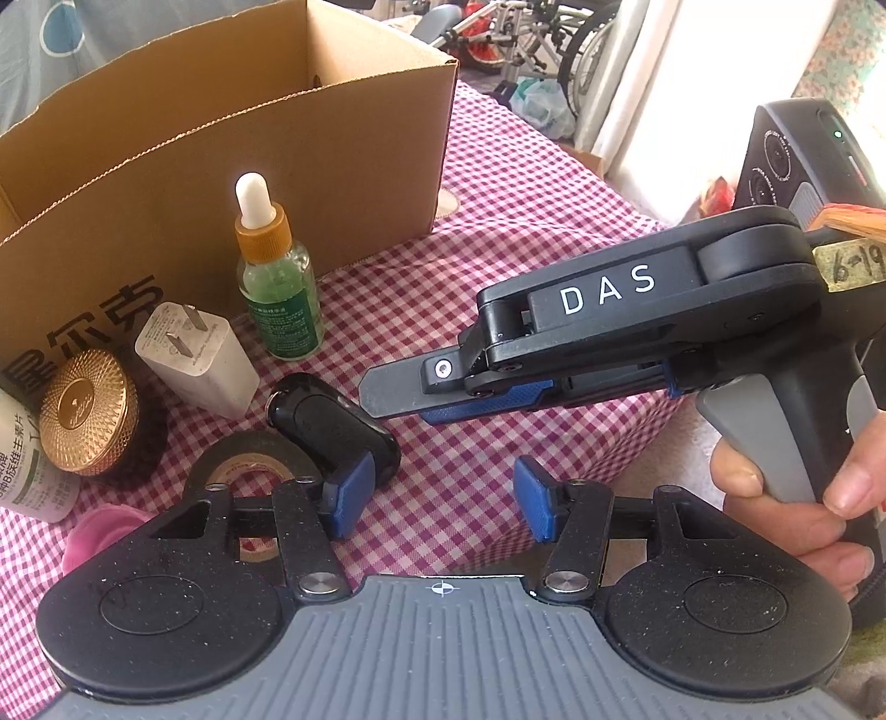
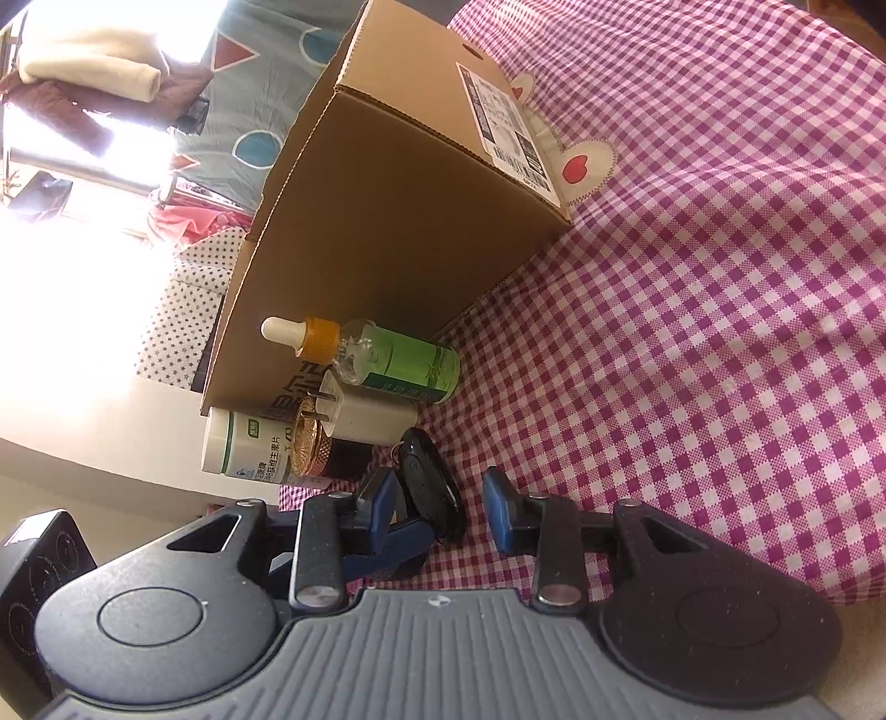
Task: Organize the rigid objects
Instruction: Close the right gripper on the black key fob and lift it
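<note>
Left wrist view shows tape roll [image 1: 249, 459] and a hand [image 1: 786, 498] on the right claw's [image 1: 398, 399] handle; right wrist view shows the box [image 2: 387, 221] label instead. Black key fob [image 1: 332, 423] lies flat on the checked cloth [image 1: 498, 443], near the charger [image 1: 194, 360] and dropper bottle [image 1: 277, 277], long axis diagonal. Left claw [image 1: 443, 498] half open, empty, its left pad overlapping the fob's near end. Right claw narrow, tips just beside the fob, empty.

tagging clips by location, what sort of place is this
Probably a lived-in home room: a gingham tablecloth on the table, bicycles parked behind, and clothes by a bright window.
</note>
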Available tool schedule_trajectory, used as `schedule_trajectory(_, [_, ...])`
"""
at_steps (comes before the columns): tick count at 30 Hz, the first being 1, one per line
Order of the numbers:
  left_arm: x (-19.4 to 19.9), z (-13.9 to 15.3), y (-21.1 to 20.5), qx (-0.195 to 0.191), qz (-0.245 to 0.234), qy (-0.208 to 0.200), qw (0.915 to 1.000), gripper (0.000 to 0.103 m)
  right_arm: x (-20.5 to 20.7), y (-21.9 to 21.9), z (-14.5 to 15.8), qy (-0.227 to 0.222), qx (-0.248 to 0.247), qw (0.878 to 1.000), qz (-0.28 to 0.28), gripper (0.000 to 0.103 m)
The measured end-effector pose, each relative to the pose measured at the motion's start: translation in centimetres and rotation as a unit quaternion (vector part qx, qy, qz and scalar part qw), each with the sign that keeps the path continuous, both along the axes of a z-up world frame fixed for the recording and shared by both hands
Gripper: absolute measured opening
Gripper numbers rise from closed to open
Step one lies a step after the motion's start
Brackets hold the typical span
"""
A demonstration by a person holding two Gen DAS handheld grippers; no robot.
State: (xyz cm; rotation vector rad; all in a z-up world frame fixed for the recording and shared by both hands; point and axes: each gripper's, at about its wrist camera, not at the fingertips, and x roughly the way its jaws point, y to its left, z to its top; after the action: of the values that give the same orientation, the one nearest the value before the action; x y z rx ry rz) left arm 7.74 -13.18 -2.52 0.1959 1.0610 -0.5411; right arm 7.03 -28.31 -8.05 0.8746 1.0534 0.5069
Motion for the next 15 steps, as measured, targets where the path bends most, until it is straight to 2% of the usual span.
schedule_trajectory(15, [0.9,-0.1,-1.3,0.001,-0.003,0.001,1.0,0.06,-0.3,-1.1,-0.8,0.006,0.02,1.0,-0.006,0.038])
